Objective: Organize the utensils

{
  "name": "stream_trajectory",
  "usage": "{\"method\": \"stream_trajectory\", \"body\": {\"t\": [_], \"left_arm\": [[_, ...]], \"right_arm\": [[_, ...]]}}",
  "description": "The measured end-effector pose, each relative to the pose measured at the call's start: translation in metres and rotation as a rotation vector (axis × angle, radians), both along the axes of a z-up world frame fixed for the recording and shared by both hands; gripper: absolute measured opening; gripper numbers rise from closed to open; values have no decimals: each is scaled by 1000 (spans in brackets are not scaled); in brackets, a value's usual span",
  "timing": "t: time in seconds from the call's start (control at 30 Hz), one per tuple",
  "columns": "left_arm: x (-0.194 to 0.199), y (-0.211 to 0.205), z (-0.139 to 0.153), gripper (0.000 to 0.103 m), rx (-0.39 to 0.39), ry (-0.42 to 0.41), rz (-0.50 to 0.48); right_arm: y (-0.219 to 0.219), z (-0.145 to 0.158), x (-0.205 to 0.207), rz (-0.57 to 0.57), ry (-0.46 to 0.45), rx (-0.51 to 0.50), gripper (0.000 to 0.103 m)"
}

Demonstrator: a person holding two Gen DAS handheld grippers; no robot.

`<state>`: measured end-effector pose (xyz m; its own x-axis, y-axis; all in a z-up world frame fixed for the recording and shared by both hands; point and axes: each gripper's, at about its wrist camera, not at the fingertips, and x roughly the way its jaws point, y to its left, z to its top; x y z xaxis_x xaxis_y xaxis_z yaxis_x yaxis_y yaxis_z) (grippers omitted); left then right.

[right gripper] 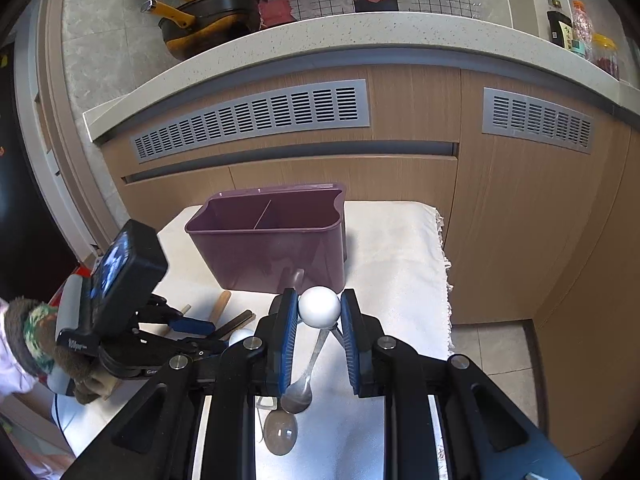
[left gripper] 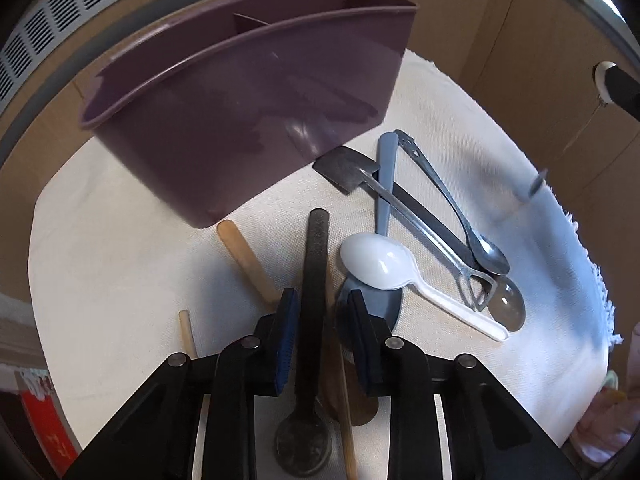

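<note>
Left tool (left gripper: 322, 304): purple caddy (left gripper: 248, 120) blocks path ahead. Utensil pile (left gripper: 432, 240) crowds right side; wooden sticks (left gripper: 244, 256) lie left. Bare cloth (left gripper: 104, 248) far left gives free room. Right tool (right gripper: 319, 308): open cloth right, cabinet front (right gripper: 520, 220) beyond table edge.

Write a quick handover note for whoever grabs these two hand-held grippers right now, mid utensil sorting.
Left hand-held gripper: open, jaws astride the black spoon lying on the cloth, not clamped.
Right hand-held gripper: shut on a white round-ended utensil, raised just short of the purple bin.
Done: nothing visible in the bin's two compartments.
Left: drop the white one in, grip the black spoon, then clear the spoon pile and wooden sticks.
</note>
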<state>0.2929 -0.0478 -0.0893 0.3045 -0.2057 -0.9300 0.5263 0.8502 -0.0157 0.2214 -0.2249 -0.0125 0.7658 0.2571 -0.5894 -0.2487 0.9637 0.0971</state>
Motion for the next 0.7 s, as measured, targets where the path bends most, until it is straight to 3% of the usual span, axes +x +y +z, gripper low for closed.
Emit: {"method": "stream_trajectory", "body": {"t": [0.1,0.17,0.27,0.43,0.5,0.63,0.7], "left_arm": [[6,-3,-5,18,-14,70,8],[5,-2,-4,13,-28,64,32],[-7,9,11,8,-72,-57,92],[-43,44,42,8,-271,-197,222],[-55,51,45,8,-281,-234,235],[-58,68,40,10,-250,-184,208],[-64,73,32,19,-203,-162,190]], "right_arm": [[-2,-3,1,1,6,16,20],[-3,-3,0,-2,8,28,20],[-5,-1,-6,5,6,43,20],[4,2,-19,31,0,25,20],[7,2,-22,32,9,13,20],[10,3,-31,34,12,-11,20],[12,3,-35,32,13,-17,20]]}}
